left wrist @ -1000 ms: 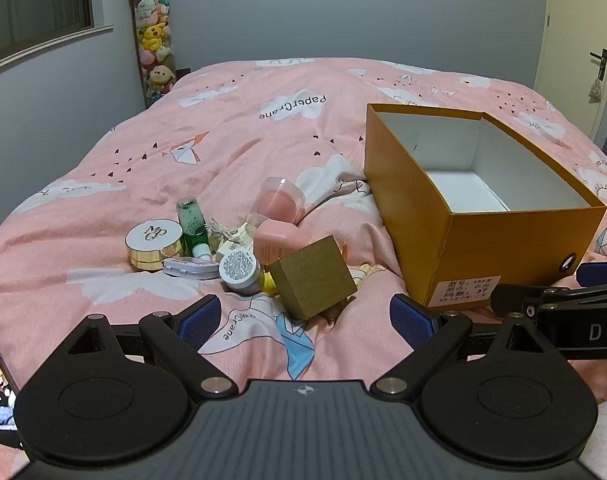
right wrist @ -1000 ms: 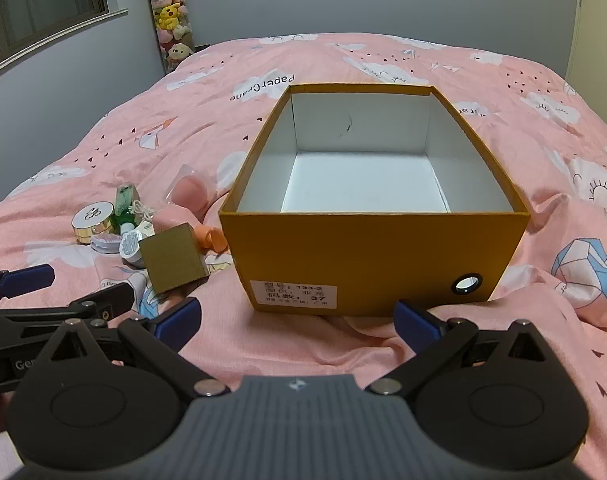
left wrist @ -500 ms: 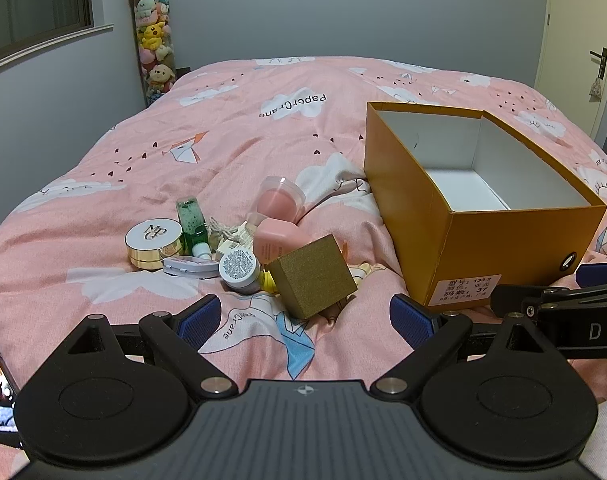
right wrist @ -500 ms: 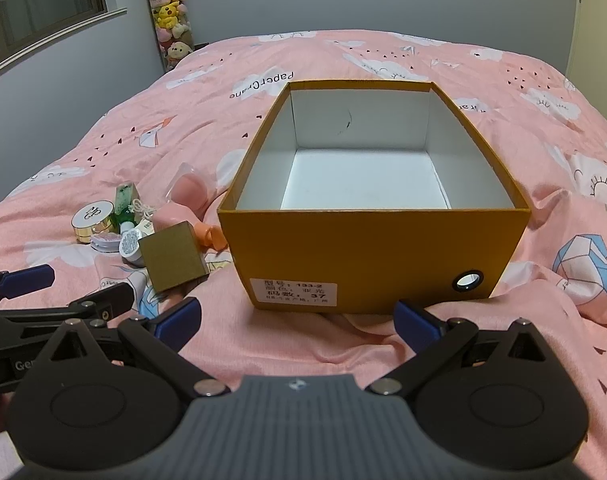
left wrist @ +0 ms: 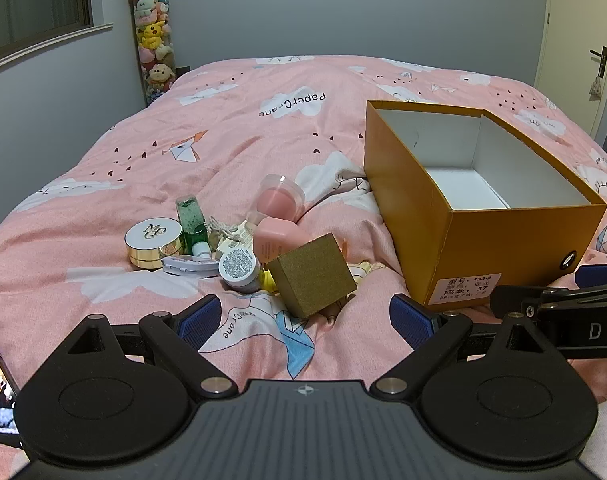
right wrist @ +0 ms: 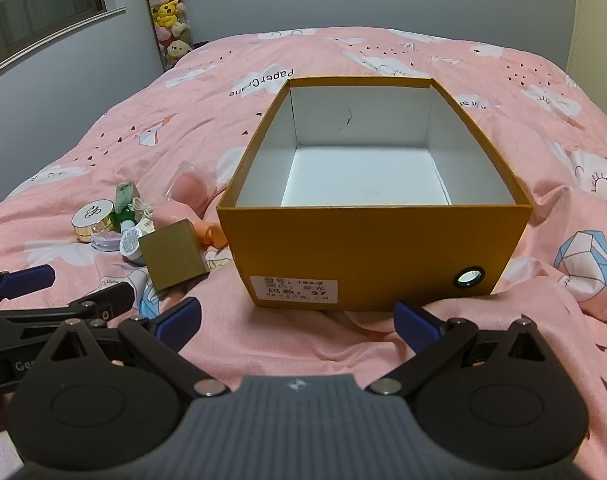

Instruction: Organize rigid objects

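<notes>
An open orange shoebox (left wrist: 503, 240) (right wrist: 375, 248) with a white, bare inside sits on the pink bed. Left of it lies a small pile: a gold cube box (left wrist: 313, 276) (right wrist: 171, 254), a round gold compact (left wrist: 153, 238) (right wrist: 92, 220), a green bottle (left wrist: 191, 220), a pink bottle (left wrist: 275, 238), a pink sponge in a clear case (left wrist: 277, 200), a lilac case (left wrist: 189, 266) and a small jar (left wrist: 239, 270). My left gripper (left wrist: 305, 320) is open just short of the gold cube. My right gripper (right wrist: 297, 318) is open in front of the shoebox's labelled end.
The pink duvet (left wrist: 263, 128) is rumpled around the box and pile. A tall tube of plush toys (left wrist: 151, 40) stands by the far left wall, under a window. A door (left wrist: 575, 48) is at the far right.
Both grippers have crept slightly forward; the shoebox and the pile look marginally closer. Nothing on the bed has moved.
</notes>
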